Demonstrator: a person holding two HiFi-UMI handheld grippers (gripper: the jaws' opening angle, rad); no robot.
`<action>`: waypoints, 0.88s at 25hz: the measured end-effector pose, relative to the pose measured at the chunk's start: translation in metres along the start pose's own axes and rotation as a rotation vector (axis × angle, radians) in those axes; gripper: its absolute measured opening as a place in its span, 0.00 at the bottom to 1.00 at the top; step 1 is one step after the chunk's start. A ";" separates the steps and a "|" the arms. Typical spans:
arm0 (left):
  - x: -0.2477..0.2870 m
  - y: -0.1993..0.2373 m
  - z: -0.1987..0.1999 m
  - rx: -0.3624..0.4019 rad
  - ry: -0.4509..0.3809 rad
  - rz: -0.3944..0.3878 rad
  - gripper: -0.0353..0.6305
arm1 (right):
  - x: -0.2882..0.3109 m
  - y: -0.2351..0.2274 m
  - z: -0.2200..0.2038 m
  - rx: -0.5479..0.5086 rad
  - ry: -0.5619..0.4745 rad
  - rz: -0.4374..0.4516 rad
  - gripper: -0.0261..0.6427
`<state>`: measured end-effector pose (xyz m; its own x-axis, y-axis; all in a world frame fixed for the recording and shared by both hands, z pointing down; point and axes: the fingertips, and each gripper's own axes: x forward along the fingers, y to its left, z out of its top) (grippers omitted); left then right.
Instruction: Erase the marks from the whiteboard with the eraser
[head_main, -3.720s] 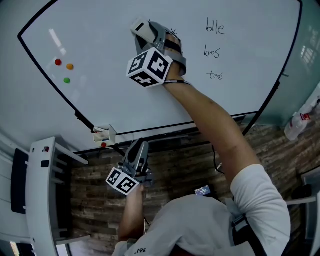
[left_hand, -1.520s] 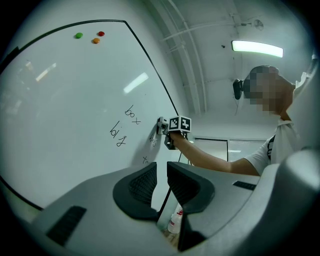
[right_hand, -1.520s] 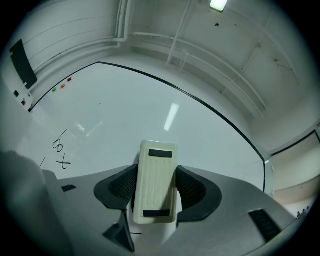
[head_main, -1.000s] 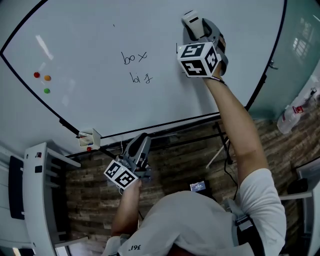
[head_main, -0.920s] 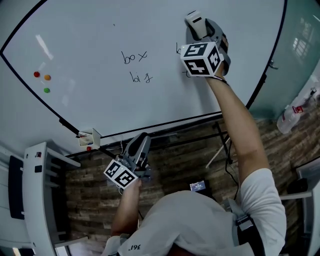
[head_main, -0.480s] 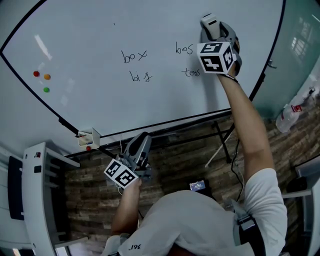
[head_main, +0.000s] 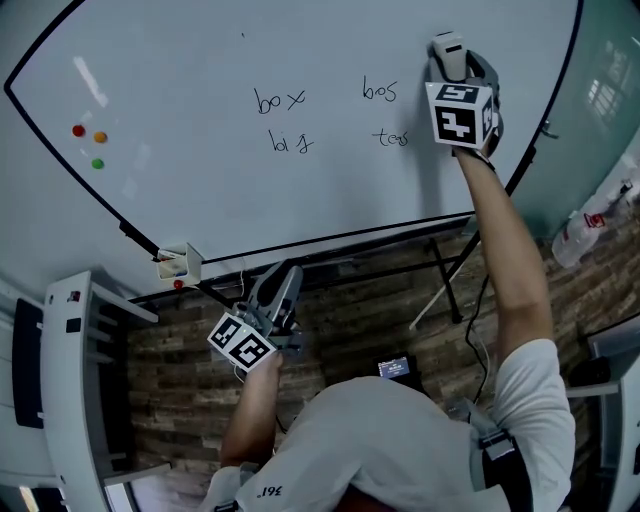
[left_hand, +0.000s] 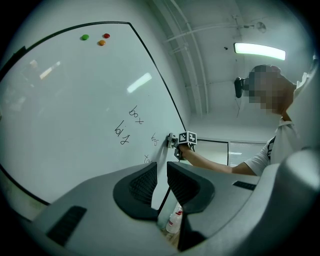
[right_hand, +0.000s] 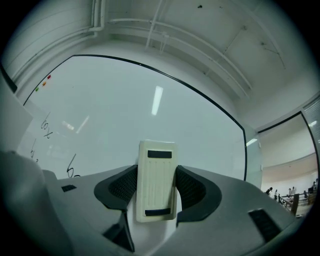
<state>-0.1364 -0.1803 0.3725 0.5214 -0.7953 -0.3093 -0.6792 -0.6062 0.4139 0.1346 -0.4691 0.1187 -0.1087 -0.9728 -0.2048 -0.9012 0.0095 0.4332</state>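
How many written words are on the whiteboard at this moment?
4: "box" upper left, "bos" upper right, "bij" below "box", "tes" below "bos". The right gripper with the eraser may hide more.

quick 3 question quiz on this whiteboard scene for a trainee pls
1. True or false: the right gripper is clamped on the eraser.
2. How many magnets are on the whiteboard? A) two B) three C) five
3. Fill in: the ___ gripper is held low, away from the whiteboard, with nothing between its jaws.

Key: 1 true; 2 B; 3 left.
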 end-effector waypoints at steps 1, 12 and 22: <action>-0.001 0.000 0.000 -0.001 -0.001 0.000 0.14 | -0.003 0.007 0.003 0.004 -0.011 0.018 0.42; -0.027 0.004 0.006 -0.011 -0.012 0.007 0.14 | -0.044 0.141 0.046 -0.089 -0.115 0.232 0.42; -0.062 0.017 0.020 -0.008 -0.036 0.042 0.14 | -0.066 0.259 0.084 -0.098 -0.153 0.359 0.42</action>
<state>-0.1912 -0.1415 0.3816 0.4736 -0.8196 -0.3224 -0.6957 -0.5726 0.4337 -0.1263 -0.3833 0.1708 -0.4768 -0.8661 -0.1501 -0.7515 0.3131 0.5807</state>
